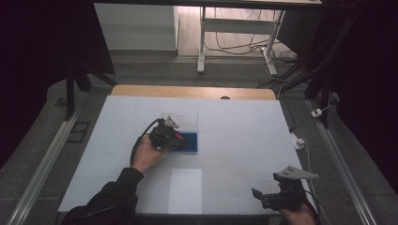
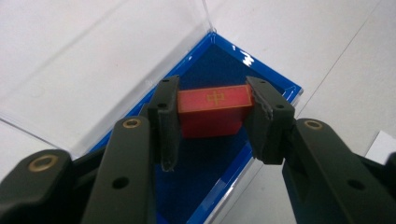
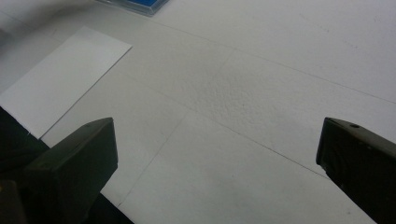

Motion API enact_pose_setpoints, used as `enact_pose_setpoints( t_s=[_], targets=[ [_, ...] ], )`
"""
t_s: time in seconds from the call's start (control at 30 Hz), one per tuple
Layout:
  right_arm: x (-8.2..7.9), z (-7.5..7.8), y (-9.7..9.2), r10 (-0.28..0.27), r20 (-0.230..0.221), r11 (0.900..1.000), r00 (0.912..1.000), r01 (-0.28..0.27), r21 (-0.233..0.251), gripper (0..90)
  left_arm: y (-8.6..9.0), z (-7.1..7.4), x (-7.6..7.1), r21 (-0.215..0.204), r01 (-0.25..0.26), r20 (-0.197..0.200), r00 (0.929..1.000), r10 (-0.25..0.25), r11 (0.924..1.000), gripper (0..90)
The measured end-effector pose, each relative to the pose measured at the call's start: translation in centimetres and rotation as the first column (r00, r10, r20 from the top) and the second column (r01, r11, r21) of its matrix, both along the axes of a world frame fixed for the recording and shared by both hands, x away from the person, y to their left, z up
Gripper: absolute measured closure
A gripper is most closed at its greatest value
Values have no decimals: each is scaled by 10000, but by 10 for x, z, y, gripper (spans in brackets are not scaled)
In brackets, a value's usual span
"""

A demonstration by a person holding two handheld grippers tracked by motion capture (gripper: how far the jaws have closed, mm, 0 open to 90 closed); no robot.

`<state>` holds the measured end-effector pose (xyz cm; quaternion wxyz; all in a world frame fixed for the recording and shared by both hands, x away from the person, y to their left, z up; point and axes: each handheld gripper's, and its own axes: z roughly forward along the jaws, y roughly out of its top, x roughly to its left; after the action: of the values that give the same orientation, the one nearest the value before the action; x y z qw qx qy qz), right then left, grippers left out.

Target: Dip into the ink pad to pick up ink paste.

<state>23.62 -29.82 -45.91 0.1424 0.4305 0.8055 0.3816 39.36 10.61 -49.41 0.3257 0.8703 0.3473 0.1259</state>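
gripping red block (image 2: 214,112) crosswise, left claw (image 2: 212,122).

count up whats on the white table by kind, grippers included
grippers: 2, the left gripper with its jaws shut on the red block, the right gripper open above bare table
red block: 1
blue-lined box with its clear lid raised: 1
white paper sheet: 1
total: 5
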Motion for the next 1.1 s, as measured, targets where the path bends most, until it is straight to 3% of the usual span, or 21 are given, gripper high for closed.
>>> enact_pose_setpoints(
  t_s=[0.13,0.3,0.63,0.83,1.1],
  targets=[
    [0,0,0,5,0,10000,10000,-5,1,0,0,-6,2,75,-85,-26,10000,85,9999,581],
    [0,0,0,40,17,10000,10000,-40,-22,0,3,-8,4,-183,-161,-106,9998,159,9997,581],
    [0,0,1,48,9,9999,10000,-48,-106,0,0,-11,1,-111,-391,-46,9992,391,9992,587],
    [1,-1,2,48,-54,9999,10000,-48,-136,0,-9,-10,-6,475,-521,455,9977,499,9975,589],
    [1,-1,2,61,-46,9999,10000,-62,-133,0,3,-13,1,-314,-393,-103,9992,390,9987,590]
  ],
)
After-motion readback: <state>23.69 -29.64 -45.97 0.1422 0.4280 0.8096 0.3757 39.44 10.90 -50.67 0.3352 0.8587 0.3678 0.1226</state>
